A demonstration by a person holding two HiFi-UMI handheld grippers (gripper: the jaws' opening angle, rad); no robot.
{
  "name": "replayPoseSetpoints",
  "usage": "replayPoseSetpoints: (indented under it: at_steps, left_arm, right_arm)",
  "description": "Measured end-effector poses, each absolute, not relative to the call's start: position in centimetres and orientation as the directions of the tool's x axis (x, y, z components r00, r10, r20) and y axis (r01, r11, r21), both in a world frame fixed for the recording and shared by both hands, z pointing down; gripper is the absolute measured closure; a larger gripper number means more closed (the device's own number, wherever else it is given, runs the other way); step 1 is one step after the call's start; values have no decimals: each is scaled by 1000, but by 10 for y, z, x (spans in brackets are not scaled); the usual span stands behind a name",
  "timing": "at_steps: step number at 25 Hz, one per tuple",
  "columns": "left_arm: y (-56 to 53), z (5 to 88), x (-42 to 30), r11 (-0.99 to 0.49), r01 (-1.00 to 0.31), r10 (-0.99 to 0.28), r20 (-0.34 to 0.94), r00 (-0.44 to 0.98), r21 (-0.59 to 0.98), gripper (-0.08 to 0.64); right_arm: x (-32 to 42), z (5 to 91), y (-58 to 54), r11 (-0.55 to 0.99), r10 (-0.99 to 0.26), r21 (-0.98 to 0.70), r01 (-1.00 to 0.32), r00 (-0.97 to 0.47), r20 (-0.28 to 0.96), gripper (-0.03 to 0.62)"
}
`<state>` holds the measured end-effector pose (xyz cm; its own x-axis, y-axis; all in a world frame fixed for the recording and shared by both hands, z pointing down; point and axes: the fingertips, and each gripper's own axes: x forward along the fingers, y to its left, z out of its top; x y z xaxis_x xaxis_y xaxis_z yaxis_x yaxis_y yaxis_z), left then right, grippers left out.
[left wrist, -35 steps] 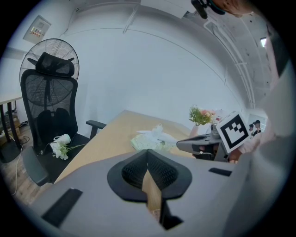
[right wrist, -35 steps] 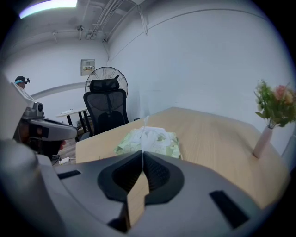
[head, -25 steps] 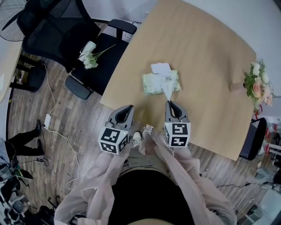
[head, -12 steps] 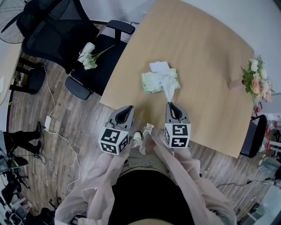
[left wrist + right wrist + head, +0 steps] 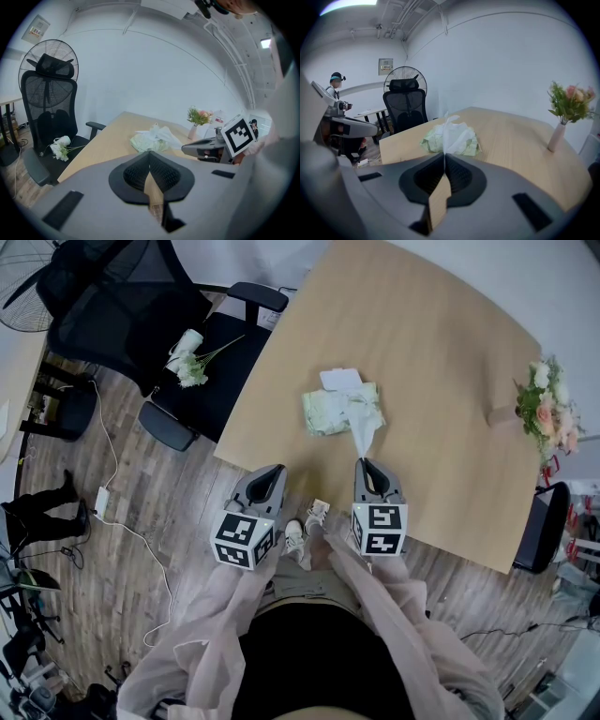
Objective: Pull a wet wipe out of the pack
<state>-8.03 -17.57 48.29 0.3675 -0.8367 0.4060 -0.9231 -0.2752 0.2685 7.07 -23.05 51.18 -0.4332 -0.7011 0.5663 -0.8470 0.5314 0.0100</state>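
A: Where is the pack?

B: The pack (image 5: 326, 415) lies flat on the wooden table (image 5: 431, 343), near the edge closest to the person and well apart from the vase of flowers (image 5: 542, 414) at the table's right side. In the head view its long axis runs left to right, roughly along that near edge. A white flap (image 5: 339, 381) lies on the table at the pack's far side, touching it.

A: And the wet wipe?

B: The wet wipe (image 5: 360, 430) is partly out of the pack. It comes off the right half of the pack's top and runs toward the person. Its long axis is roughly square to the pack's. It is wide and bunched at the pack end and narrows to a point at the jaws.

A: State of the right gripper?

B: The right gripper (image 5: 367, 461) has its jaws closed together on the tip of the wipe. The right gripper view shows the white sheet running straight from the pack (image 5: 427, 141) into the line where the jaws meet (image 5: 444, 154). The gripper points across the table at the pack, tilted downward.

A: And the left?

B: The left gripper (image 5: 273, 469) sits at the table's near corner, to the left of the pack and apart from it. Its jaws are together with nothing between them (image 5: 149, 153). It touches neither pack nor wipe. Its own view has the pack (image 5: 140, 142) ahead and the right gripper off to the right.

A: Anything else nearby?

B: An office chair (image 5: 202, 352) stands left of the table with a flower sprig (image 5: 192, 367) on its seat.
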Motion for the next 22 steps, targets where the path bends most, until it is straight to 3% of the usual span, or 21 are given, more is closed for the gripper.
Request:
replayPoseSetpoints:
  at_steps: [22]
  left_arm:
    - [-152, 478, -81, -285, -922, -842, 392, 371, 261, 549]
  right_arm:
    - [79, 506, -207, 511, -721, 26, -859, -412, 557, 574]
